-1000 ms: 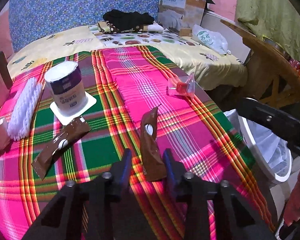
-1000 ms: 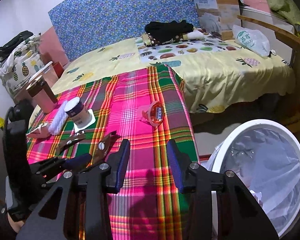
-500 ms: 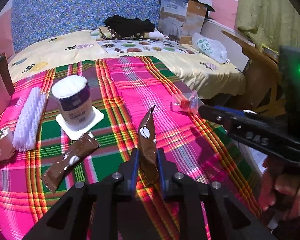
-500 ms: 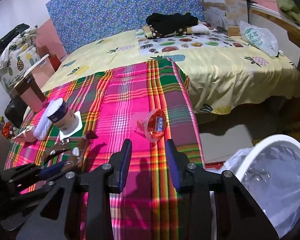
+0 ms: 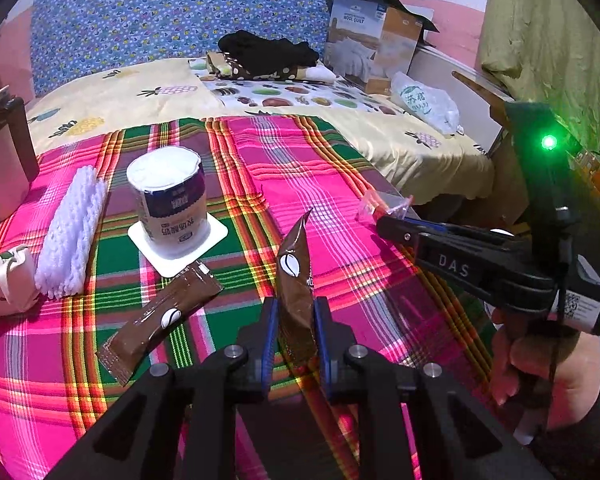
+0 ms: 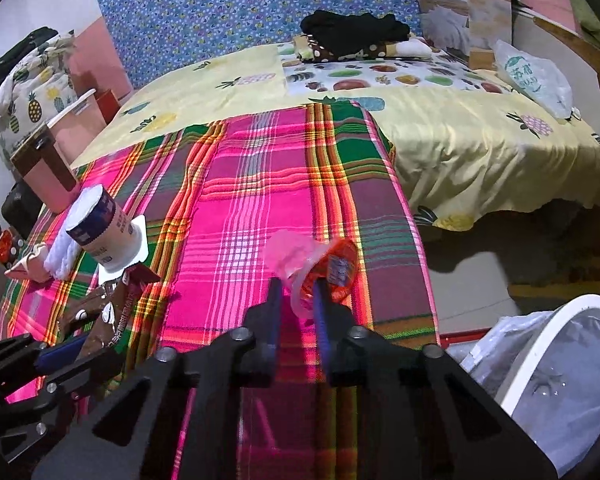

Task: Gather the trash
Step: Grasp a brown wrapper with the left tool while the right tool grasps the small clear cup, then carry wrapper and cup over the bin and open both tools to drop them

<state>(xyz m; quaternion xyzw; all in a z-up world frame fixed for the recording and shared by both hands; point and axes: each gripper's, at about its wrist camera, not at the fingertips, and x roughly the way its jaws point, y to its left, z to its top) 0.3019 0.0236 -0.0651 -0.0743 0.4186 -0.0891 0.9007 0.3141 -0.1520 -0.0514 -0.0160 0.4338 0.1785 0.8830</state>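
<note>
In the left wrist view my left gripper (image 5: pixel 294 308) is shut on the lower end of a brown coffee sachet (image 5: pixel 294 272), which stands upright off the plaid cloth (image 5: pixel 380 300). A second brown sachet (image 5: pixel 160 316) lies flat to its left. My right gripper (image 6: pixel 298 284) has its jaws closing on a clear plastic wrapper with a red label (image 6: pixel 328 268) near the cloth's right edge; the crumpled film sits between the pads and they pinch it. The left wrist view shows that wrapper (image 5: pixel 382 204) at the right gripper's tip (image 5: pixel 384 224), with a hand (image 5: pixel 548 364) on the handle.
A white yogurt cup (image 5: pixel 168 200) stands on a white coaster, with a white foam net (image 5: pixel 72 232) and a crumpled paper pack (image 5: pixel 4 284) to its left. A lined white trash bin (image 6: pixel 540 340) stands on the floor at the right. A bed lies beyond the table.
The left jaws closed on the brown sachet and lifted it a little. The right gripper came forward and down over the red-labelled wrapper and its jaws narrowed onto it.
</note>
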